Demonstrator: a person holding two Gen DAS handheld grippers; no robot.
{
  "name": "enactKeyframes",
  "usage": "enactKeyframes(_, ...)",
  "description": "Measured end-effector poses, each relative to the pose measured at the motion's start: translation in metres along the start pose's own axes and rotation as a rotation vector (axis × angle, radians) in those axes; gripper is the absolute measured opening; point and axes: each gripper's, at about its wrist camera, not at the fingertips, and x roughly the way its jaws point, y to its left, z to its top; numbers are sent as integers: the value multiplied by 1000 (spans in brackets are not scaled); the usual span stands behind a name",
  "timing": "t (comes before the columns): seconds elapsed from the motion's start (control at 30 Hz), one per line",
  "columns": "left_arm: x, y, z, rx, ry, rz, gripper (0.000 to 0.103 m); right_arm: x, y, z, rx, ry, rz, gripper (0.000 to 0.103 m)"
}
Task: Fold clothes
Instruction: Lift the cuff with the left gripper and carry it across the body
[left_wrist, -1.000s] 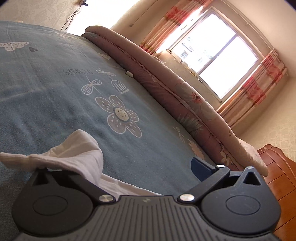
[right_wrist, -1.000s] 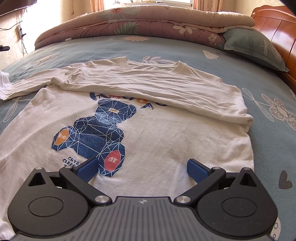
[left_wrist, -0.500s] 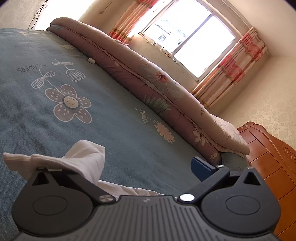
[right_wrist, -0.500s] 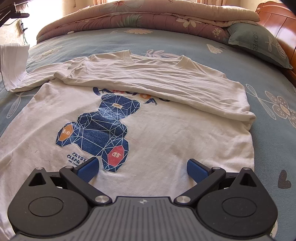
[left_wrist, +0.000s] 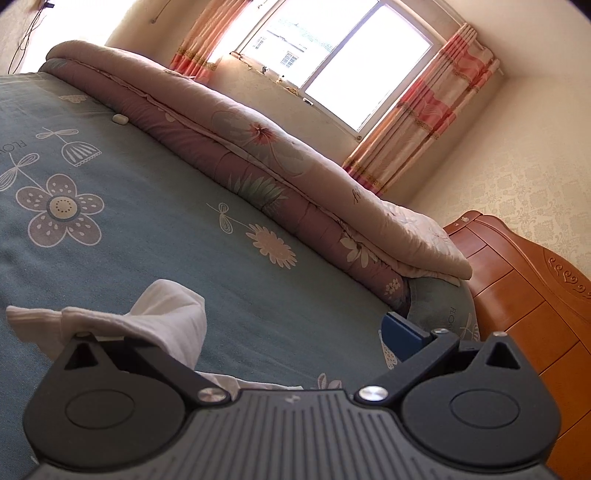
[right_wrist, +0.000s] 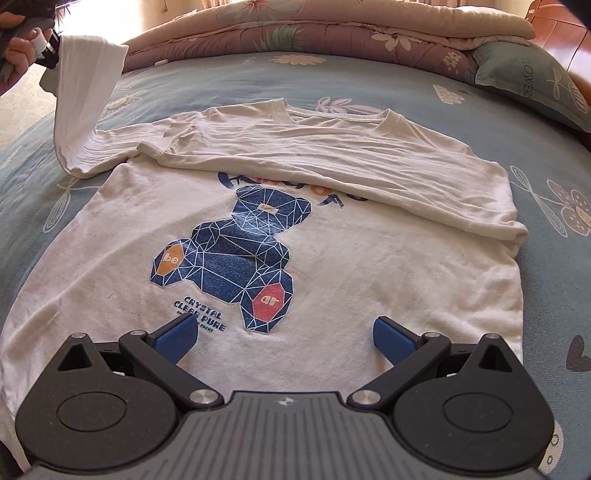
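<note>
Landmark: the white T-shirt (right_wrist: 332, 280), spread print-up on the blue bedsheet (right_wrist: 332, 81), its right sleeve already folded across the chest.
Left sleeve: lifted off the bed at the shirt's left shoulder, hanging as a white sleeve (right_wrist: 85, 92); its cuff drapes over one finger of the left gripper (left_wrist: 258, 332).
Left gripper: the other finger stands far off to the side, so whether it truly pinches the cloth I cannot tell.
Right gripper (right_wrist: 284, 339): released, jaws wide, hovering above the shirt's hem, holding nothing.
Step in hand: folding the left sleeve inward.
Next move: likely carry the cuff over the chest, lay it flat, keep the shoulder crease straight.
</note>
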Motion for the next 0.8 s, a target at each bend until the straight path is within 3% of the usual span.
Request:
enactKeyframes(0.4, 42, -51, -28, 80, 125, 4, 102, -20, 10, -4, -27, 54, 164, 103)
enactKeyframes(0.8, 71, -95, -38, 122, 155, -14, 102, -28, 9, -5, -41, 46, 144, 103)
